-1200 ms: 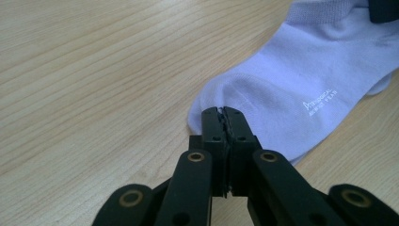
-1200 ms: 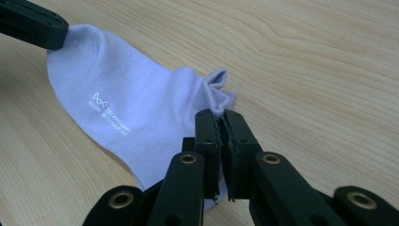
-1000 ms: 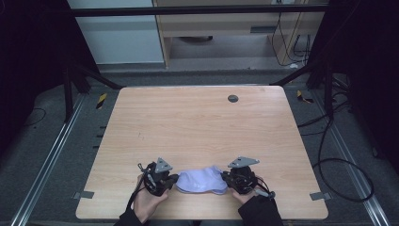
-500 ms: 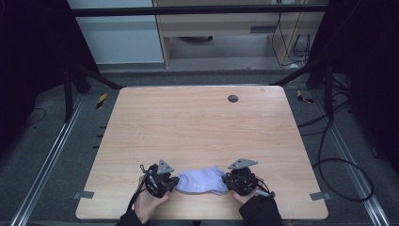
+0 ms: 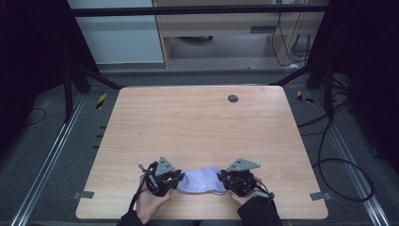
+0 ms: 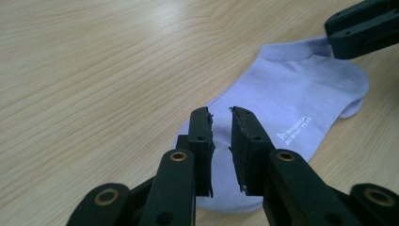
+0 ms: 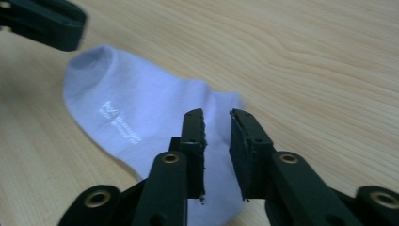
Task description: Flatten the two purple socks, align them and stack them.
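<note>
We hold both hand-held grippers, left (image 5: 176,181) and right (image 5: 222,181), slightly open over the sock (image 5: 201,181), gripping nothing; the left's jaws have just opened, the right's narrowed.

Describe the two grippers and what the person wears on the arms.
Both the left gripper and the right gripper are black, each topped by a grey three-cornered plate. Their jaws are flat black bars with brass-coloured rivets at the linkages and worn, ragged pad edges. A thin black cable trails from each. The person's sleeves are dark.
</note>
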Available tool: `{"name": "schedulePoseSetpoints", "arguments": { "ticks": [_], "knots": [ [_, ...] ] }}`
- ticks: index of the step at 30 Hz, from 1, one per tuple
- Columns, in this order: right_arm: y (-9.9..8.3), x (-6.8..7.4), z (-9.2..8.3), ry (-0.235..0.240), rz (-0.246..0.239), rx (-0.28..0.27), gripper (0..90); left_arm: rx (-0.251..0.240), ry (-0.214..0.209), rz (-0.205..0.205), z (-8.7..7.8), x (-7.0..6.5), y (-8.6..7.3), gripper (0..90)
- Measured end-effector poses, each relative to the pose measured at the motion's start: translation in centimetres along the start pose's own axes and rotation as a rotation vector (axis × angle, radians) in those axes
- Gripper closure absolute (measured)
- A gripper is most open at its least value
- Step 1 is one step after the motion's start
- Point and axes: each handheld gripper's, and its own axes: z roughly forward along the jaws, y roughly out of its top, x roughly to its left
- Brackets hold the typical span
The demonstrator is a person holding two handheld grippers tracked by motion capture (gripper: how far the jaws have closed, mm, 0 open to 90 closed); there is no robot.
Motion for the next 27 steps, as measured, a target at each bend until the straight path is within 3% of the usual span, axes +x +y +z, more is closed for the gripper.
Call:
{"name": "schedulePoseSetpoints", "arguments": {
  "ticks": [6,16,21,27],
  "knots": [
    [-0.7,0.6,1.3,0.042,-0.017,0.065,86.5,0.077,-0.003,0.028,2.1,-0.5,-0.8,79.1],
    [-1.2,0.5,1.8,0.048,-0.003,0.093,89.6,0.083,0.012,0.04,1.9,-0.6,-1.3,76.8],
    [-0.5,-0.1,0.7,0.058,0.01,0.015,82.7,0.013,0.021,0.027,0.5,0.2,-0.8,66.9],
    [-0.2,-2.3,-1.2,-0.007,0.058,-0.076,70.9,-0.06,0.057,-0.027,-1.6,2.6,-0.6,56.0]
  ]
}}
